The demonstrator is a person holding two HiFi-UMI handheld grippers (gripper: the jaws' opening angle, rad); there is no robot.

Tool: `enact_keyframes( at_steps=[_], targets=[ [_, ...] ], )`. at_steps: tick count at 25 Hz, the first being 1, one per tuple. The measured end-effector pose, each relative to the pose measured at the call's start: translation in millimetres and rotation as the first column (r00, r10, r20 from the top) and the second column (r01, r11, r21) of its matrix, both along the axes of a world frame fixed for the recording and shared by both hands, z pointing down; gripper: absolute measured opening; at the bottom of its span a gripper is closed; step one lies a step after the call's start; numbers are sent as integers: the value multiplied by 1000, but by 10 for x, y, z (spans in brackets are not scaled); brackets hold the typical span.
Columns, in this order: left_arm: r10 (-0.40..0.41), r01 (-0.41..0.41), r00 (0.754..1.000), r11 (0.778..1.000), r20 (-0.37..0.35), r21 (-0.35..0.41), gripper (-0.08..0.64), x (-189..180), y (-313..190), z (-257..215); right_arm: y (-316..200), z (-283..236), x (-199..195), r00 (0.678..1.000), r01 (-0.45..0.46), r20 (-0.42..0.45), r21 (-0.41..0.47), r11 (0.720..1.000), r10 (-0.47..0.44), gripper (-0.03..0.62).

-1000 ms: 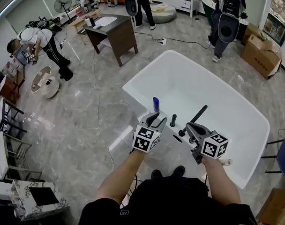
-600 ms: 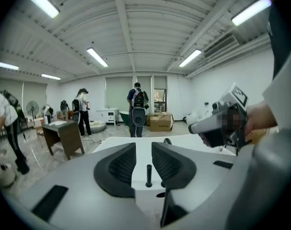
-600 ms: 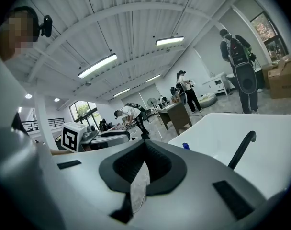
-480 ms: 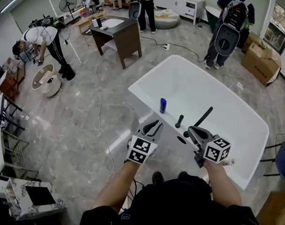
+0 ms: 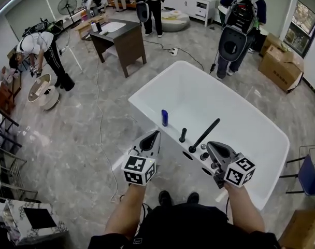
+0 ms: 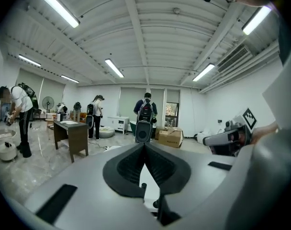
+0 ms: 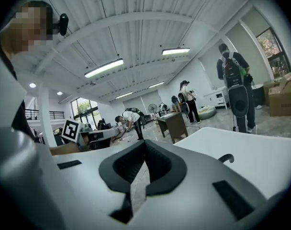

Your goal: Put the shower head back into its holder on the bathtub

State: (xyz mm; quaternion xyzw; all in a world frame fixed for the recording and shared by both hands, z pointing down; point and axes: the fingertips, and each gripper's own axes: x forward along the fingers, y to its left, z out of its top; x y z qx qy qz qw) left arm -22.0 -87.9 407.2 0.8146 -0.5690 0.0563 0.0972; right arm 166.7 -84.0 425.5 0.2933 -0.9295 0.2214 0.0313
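The black shower head [image 5: 204,134] stands slanted on the near rim of the white bathtub [image 5: 149,82], its lower end among the black fittings [image 5: 203,156] there. Neither gripper touches it. My right gripper [image 5: 209,146] hovers just right of its lower end, jaws together and empty; in its own view the right gripper [image 7: 145,142] shows pads meeting. My left gripper [image 5: 154,134] hangs over the floor beside the tub's near corner. Its jaws have just been closing with nothing between them, and in its own view the left gripper [image 6: 145,145] is shut.
A blue bottle [image 5: 164,118] and a black tap knob [image 5: 183,135] stand on the tub rim left of the shower head. A cable [image 5: 106,134] runs across the floor. A dark table [image 5: 121,38] and several people [image 5: 240,19] are beyond the tub; cardboard boxes [image 5: 281,66] lie far right.
The left gripper's jaws went from spread to shut, and it drew back left from the tub rim. The right gripper backed slightly from the shower head, which stays on the rim.
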Motion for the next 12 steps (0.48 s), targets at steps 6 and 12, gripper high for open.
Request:
enact_keyframes(
  at_steps=[6, 12],
  targets=[
    [30, -30, 999, 999, 18, 14, 15, 329, -238, -178, -214, -104, 307, 1000, -16, -19, 61, 998, 17, 15],
    [88, -99, 978, 994, 187, 47, 15, 604, -523, -282, -422, -284, 174, 1000, 20, 10, 114, 993, -21, 15]
  ],
)
